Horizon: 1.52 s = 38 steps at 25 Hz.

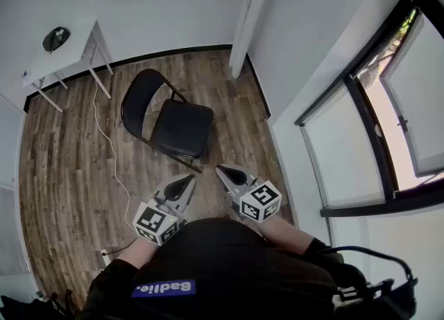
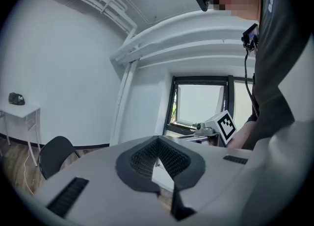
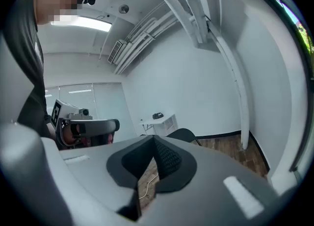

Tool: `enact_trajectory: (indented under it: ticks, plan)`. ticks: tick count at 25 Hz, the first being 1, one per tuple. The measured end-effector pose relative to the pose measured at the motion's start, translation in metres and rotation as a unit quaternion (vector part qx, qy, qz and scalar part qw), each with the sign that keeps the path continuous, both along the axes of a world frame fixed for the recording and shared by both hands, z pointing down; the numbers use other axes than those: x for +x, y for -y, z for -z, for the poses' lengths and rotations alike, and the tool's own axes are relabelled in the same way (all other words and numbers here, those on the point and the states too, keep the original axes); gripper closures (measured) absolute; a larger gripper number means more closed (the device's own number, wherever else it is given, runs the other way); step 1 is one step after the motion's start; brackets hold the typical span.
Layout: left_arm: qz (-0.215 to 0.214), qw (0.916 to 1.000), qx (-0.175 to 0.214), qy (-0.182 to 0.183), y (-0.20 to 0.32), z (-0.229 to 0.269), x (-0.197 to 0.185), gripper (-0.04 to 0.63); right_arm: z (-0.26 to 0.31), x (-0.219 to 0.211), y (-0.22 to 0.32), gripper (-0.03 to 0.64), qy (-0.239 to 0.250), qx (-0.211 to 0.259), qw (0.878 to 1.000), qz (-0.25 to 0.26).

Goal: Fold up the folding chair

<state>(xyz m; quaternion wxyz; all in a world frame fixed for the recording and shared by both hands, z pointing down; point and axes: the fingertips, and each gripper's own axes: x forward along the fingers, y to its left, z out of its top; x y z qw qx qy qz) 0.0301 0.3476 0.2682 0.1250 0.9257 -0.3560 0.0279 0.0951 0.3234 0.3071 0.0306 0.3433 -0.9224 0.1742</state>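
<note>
The folding chair [image 1: 168,121] stands open, not touched yet. The left gripper [image 1: 182,187] and right gripper [image 1: 233,174] have jaws closed, holding nothing. Next they probably must open, reach over and grab it

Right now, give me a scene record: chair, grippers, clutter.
chair: unfolded, standing on floor
left gripper: shut, empty, short of chair
right gripper: shut, empty, short of chair
table: by the wall beyond chair, dark object on top
cable: white, on floor left of chair
folding: not yet begun
</note>
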Motion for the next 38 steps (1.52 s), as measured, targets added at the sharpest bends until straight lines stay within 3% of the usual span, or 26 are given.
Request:
enact_trajectory:
  ticks: [23, 32, 38]
  plan:
    - [0.002, 0.9999, -0.005, 0.015, -0.009, 0.000, 0.024, 0.591, -0.008, 0.024, -0.007, 0.615, -0.001, -0.011, 1.000, 0.000]
    - [0.033, 0.9992, 0.001, 0.021, -0.004, -0.004, 0.051, 0.591, -0.022, 0.056, 0.000, 0.615, -0.008, -0.018, 1.000, 0.016]
    - [0.048, 0.9985, 0.000, 0.025, 0.013, -0.007, 0.047, 0.591, -0.030, 0.059, 0.015, 0.615, -0.008, -0.025, 0.999, 0.020]
